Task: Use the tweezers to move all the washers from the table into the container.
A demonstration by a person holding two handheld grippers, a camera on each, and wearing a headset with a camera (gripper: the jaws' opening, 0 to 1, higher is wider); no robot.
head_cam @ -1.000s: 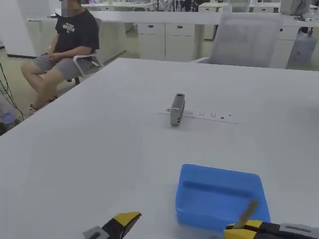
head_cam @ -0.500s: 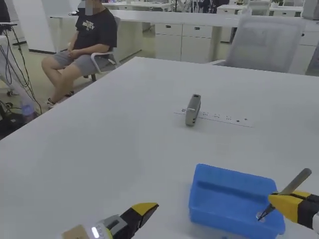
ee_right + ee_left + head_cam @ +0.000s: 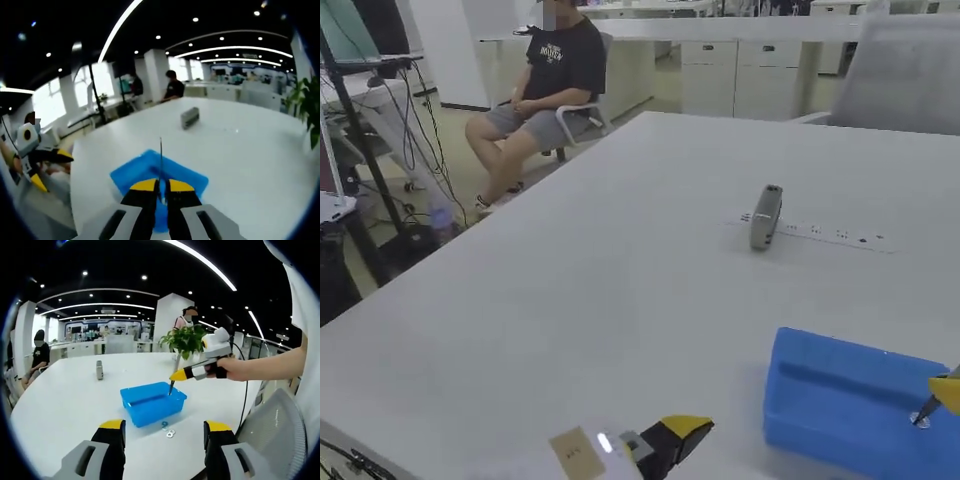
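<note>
Spread across the scene, a white table [image 3: 620,300]; at its near right, a blue container [image 3: 850,400]. Low at the near edge, the left gripper [image 3: 164,426], jaws spread wide and empty. Above the container, the right gripper [image 3: 161,186], pressed together on the tweezers [image 3: 160,160], tip down inside the container's right part. Just on the container's near side, small washers [image 3: 168,430] on the table, ahead of the left gripper and apart from the tweezers' tip.

- It was an open-plan office.
- Long white desks [image 3: 650,32] stood over white drawer cabinets [image 3: 765,80].
- A grey mesh office chair [image 3: 910,80] and round ceiling spotlights [image 3: 144,277] were there.
</note>
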